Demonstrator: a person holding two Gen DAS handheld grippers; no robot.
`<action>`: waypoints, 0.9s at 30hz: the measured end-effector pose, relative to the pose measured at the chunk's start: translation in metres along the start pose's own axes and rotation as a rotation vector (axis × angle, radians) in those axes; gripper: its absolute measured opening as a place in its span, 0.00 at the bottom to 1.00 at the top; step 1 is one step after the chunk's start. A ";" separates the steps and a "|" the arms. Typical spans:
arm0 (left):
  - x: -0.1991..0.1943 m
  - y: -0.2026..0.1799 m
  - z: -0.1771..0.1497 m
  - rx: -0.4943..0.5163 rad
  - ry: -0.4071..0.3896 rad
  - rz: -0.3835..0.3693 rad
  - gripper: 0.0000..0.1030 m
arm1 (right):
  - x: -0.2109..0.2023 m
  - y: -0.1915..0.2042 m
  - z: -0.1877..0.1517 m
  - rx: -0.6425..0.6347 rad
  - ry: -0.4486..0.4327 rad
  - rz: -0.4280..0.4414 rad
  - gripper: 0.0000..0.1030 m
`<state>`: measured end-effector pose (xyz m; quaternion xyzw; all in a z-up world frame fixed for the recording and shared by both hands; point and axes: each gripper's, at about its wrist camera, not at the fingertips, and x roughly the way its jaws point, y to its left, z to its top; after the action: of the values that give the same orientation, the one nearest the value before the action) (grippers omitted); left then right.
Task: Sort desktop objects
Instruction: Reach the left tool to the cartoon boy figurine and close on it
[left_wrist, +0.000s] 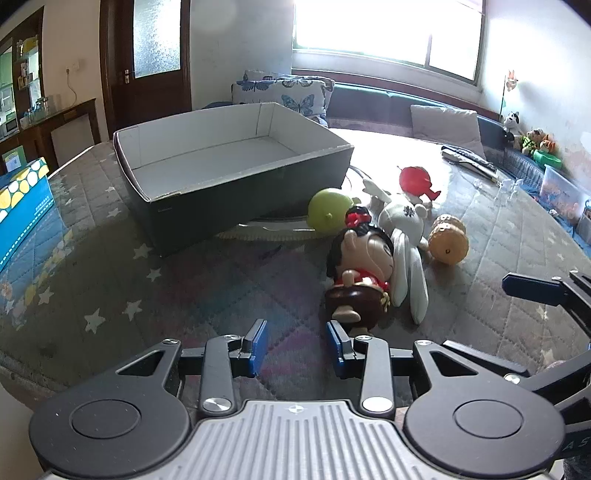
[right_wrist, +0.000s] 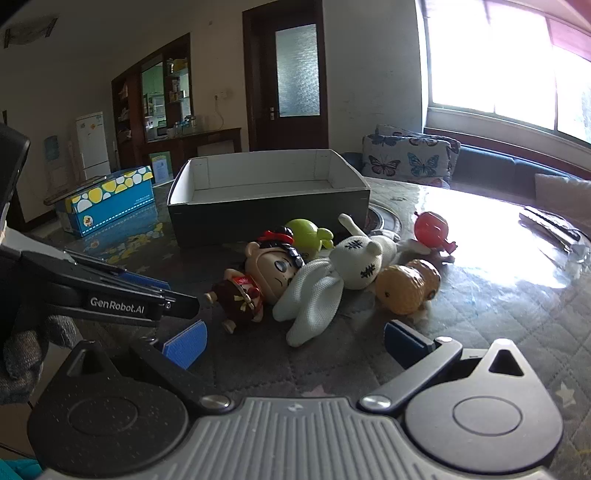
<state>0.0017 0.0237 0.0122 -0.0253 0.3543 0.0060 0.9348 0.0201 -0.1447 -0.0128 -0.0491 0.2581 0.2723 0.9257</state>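
Note:
A cluster of toys lies on the table in front of an empty dark cardboard box (left_wrist: 236, 192) (right_wrist: 269, 210). Nearest is a cartoon doll (left_wrist: 360, 269) (right_wrist: 258, 277) on its side. Beside it lie a white plush rabbit (left_wrist: 404, 236) (right_wrist: 332, 280), a green round toy (left_wrist: 330, 209) (right_wrist: 306, 232), a red round toy (left_wrist: 416, 181) (right_wrist: 431, 226) and an orange-brown toy (left_wrist: 448, 240) (right_wrist: 406, 286). My left gripper (left_wrist: 297, 345) is open and empty, just short of the doll's feet. My right gripper (right_wrist: 295, 341) is open wide and empty, in front of the rabbit.
A blue box with yellow and white spots (left_wrist: 22, 206) (right_wrist: 110, 199) stands at the table's left. A remote control (left_wrist: 469, 158) (right_wrist: 550, 221) lies at the far right. A round inset ring (right_wrist: 384, 221) sits in the table by the box. A sofa with cushions lies beyond.

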 end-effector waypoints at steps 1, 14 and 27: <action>0.000 0.001 0.001 -0.001 -0.002 -0.002 0.37 | 0.001 0.000 0.001 -0.004 0.000 0.005 1.00; -0.002 -0.001 0.024 0.034 -0.022 -0.082 0.36 | 0.018 0.011 0.016 -0.083 -0.010 0.067 1.00; 0.014 -0.005 0.044 0.080 0.016 -0.182 0.37 | 0.039 0.029 0.026 -0.171 -0.014 0.138 0.99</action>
<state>0.0418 0.0213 0.0358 -0.0201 0.3579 -0.0935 0.9288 0.0444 -0.0950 -0.0091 -0.1080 0.2302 0.3568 0.8989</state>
